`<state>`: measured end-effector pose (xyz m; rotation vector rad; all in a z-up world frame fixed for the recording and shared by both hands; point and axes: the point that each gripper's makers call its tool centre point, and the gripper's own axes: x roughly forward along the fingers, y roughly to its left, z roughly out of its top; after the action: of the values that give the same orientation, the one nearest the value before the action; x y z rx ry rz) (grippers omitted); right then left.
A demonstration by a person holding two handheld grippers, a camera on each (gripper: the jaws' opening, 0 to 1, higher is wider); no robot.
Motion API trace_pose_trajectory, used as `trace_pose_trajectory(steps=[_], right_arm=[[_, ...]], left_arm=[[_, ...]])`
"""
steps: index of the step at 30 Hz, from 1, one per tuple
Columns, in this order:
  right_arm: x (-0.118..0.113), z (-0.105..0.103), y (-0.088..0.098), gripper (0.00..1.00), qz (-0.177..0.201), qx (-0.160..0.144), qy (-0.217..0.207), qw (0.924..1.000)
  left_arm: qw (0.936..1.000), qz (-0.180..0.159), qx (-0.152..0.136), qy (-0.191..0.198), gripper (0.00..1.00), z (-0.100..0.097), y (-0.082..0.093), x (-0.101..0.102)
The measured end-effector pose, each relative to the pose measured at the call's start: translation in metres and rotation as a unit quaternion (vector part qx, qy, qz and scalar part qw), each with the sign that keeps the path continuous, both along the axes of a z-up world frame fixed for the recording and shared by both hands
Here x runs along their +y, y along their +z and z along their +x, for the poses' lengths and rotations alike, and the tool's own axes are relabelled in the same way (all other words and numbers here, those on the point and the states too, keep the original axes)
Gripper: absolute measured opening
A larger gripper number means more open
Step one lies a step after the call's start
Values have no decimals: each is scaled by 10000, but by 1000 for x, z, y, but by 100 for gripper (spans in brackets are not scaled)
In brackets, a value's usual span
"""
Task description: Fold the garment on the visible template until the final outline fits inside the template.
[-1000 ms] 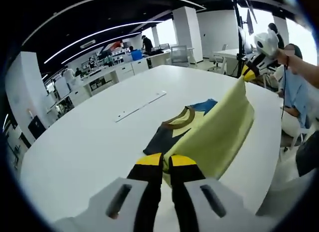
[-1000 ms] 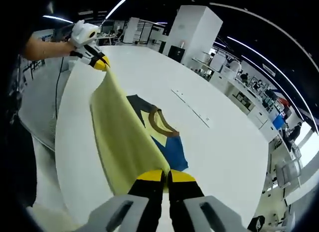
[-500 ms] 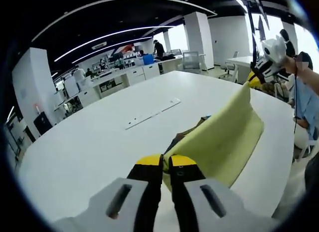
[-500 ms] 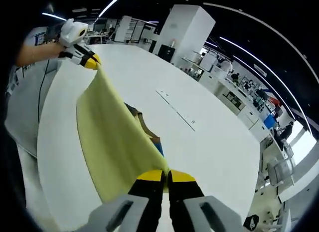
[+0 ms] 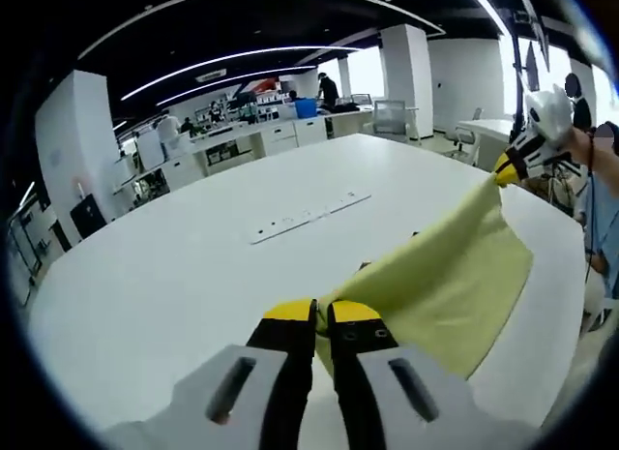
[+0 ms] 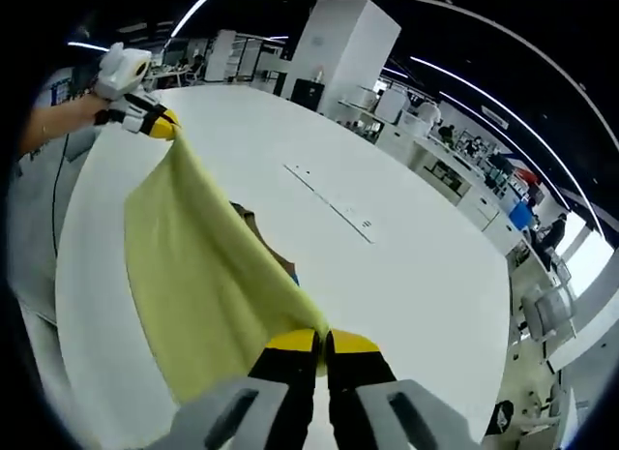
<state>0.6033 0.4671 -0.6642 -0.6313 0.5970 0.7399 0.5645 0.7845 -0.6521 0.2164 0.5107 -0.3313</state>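
Observation:
A pale yellow garment hangs stretched in the air between both grippers above the white table. My left gripper is shut on one lower corner of it. My right gripper is shut on the other corner of the garment. In the left gripper view the right gripper shows at the right, held in a hand. The right gripper view shows the left gripper at the upper left. A small dark piece of the garment's collar side peeks past the lifted yellow edge.
A flat white strip with holes, also the strip, lies on the table beyond the garment. A seated person is at the table's right edge. Desks, pillars and people stand far behind.
Both grippers have raised and carried the yellow layer further over the garment. The blue and dark front with the brown collar, plain a second ago, is now almost wholly covered.

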Motion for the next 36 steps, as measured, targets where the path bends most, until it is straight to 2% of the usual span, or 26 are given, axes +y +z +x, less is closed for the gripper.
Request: trace_pose_trajectory(steps=[8, 13, 24, 27, 32, 36], right_arm=[[5, 17, -24, 0, -65, 182, -90, 9998], [4, 22, -50, 0, -375, 376, -45, 9986], [7, 40, -81, 0, -349, 626, -40, 9974], [7, 41, -91, 0, -356, 757, -43, 9965], [8, 42, -100, 0, -264, 889, -110, 9956], [8, 42, -103, 2, -193, 980, -155, 9949]], left_arm=[[9994, -45, 271, 200, 2, 9, -33, 7], [9986, -134, 438, 251, 2, 14, -53, 7], [9965, -135, 748, 353, 3, 27, -88, 11], [9967, 13, 765, 272, 3, 27, -94, 10], [9960, -45, 837, 317, 4, 28, -102, 15], [9963, 199, 824, 168, 6, 27, -105, 18]])
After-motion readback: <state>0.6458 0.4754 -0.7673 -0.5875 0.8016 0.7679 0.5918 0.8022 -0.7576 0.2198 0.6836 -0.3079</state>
